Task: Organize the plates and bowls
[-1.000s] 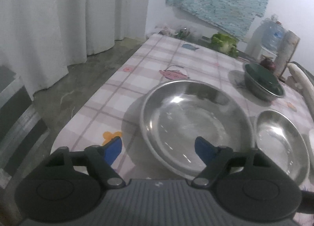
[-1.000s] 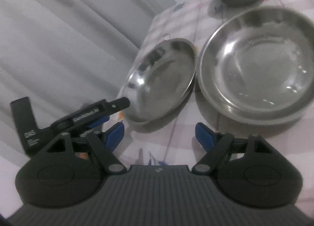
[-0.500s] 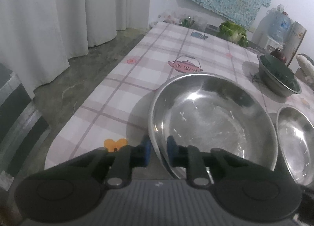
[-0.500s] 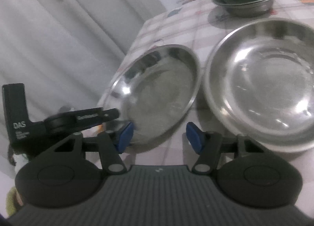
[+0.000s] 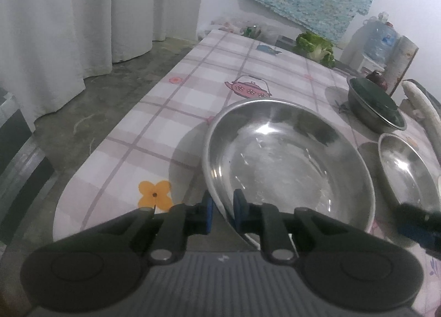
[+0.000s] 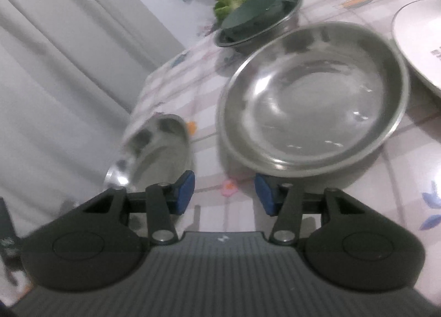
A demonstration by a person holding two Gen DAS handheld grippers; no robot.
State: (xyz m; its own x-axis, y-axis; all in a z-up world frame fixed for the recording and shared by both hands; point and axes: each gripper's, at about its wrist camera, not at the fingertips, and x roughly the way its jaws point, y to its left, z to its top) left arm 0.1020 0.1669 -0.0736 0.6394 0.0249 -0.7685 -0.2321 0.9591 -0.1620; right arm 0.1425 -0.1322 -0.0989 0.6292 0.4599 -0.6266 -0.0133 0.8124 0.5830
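Left wrist view: my left gripper (image 5: 222, 211) pinches the near rim of the large steel bowl (image 5: 286, 162), tilted, mouth up, on the checked tablecloth (image 5: 176, 113). Right wrist view: my right gripper (image 6: 223, 193) stands half open, jaws just reopening slightly, nothing between; smaller steel bowl (image 6: 314, 102) ahead, flat, mouth up.

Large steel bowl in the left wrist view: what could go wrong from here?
The left gripper, whose jaws have just closed, pinches the large steel bowl only at its near rim; it may slip or swing when lifted.
The smaller steel dish lies close beside; a tilting bowl could knock it.
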